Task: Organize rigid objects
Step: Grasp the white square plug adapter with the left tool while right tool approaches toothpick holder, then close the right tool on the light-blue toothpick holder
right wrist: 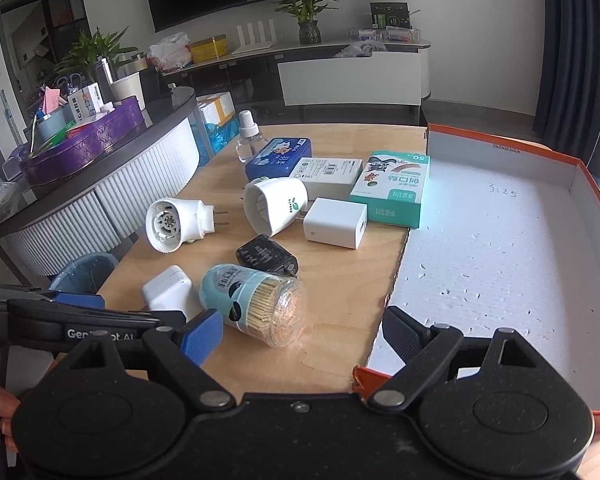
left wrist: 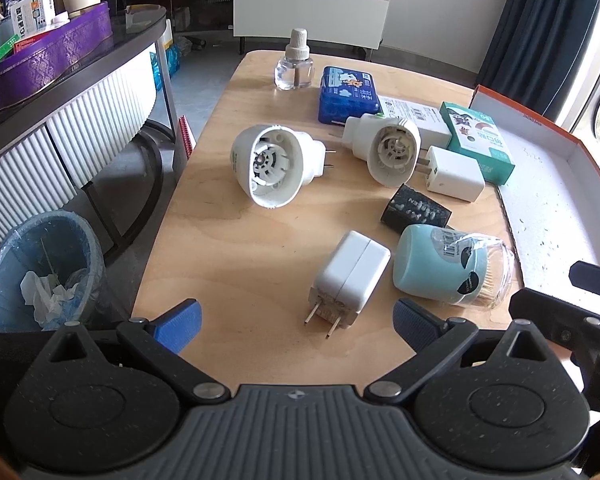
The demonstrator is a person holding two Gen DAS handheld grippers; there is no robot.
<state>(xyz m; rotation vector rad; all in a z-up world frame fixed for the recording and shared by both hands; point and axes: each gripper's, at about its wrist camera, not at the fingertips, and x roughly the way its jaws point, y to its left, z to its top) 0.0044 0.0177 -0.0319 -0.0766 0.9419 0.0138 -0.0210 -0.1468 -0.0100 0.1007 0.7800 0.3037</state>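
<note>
On the surface, the box fills the right edge; the bottle stands at the far edge, chargers nearer.

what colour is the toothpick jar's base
Light teal toothpick jar base, clearest in the left wrist view.

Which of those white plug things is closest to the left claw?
The flat white charger with prongs pointing at the left claw. The square charger and both round plug-ins lie farther back.
</note>
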